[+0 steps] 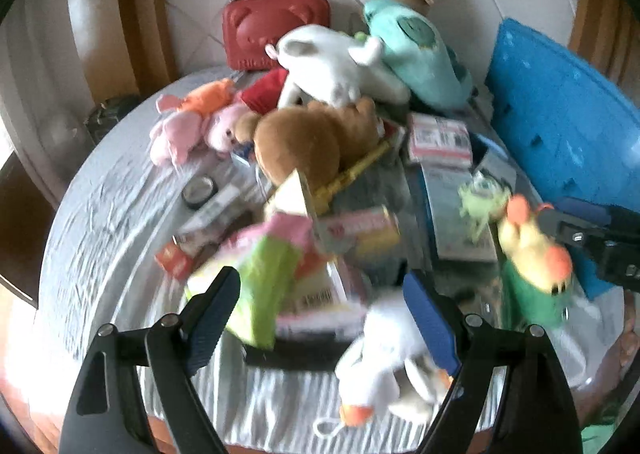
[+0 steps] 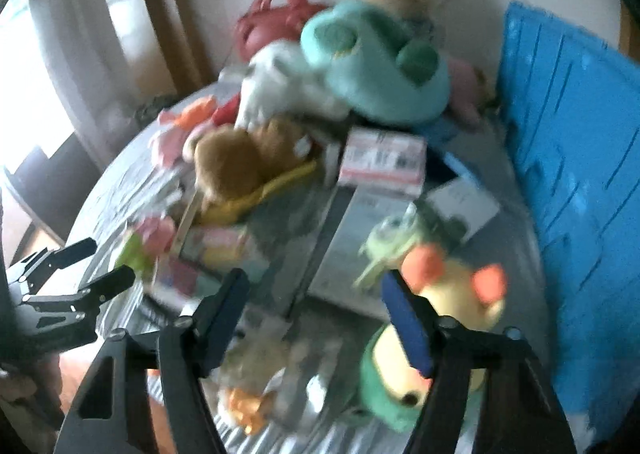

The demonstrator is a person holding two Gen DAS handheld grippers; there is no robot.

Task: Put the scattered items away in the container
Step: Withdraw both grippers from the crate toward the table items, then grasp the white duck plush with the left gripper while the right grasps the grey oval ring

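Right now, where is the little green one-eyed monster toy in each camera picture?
Left wrist view: the small green one-eyed monster toy sits right of centre, just left of the blue plastic crate.
Right wrist view: the same toy sits near the middle, above the right gripper.
Shared landmark: the teal plush slipper at the top of the pile.

Both wrist cameras look forward and steeply down over their own open fingers, close above the cluttered table. They share the brown bear (image 1: 316, 142) (image 2: 236, 162) at 12 o'clock and blue crate (image 1: 560, 126) (image 2: 576, 158) at 2 o'clock.
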